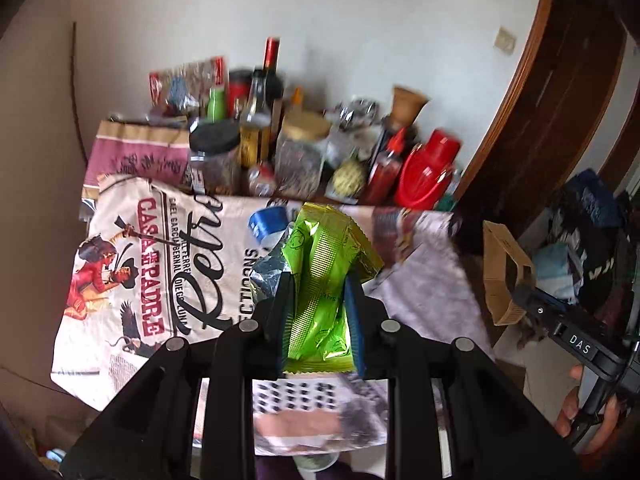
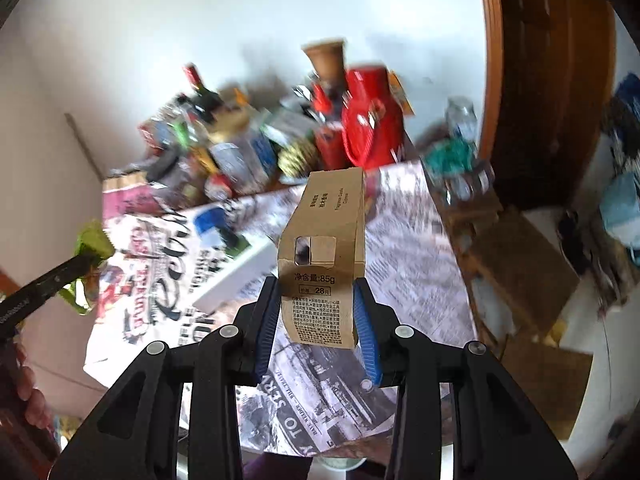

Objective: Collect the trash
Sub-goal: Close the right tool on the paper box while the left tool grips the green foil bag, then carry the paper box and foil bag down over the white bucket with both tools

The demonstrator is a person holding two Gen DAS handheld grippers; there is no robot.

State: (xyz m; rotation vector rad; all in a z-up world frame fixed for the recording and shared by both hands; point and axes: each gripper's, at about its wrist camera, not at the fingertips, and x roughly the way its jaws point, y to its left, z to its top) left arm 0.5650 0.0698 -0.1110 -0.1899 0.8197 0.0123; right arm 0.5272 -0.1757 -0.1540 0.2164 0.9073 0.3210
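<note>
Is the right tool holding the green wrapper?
No, the right tool grips a brown cardboard box; the green wrapper is clamped in the left tool.

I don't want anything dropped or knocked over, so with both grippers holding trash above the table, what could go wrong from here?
1. The left gripper pinches the slick, crumpled green wrapper only at its lower part, so it might slide out.
2. The right gripper clamps the cardboard box near one end; the long free end could swing or crush.
3. Crowded bottles and jars stand just behind; a careless sweep could topple them.
</note>
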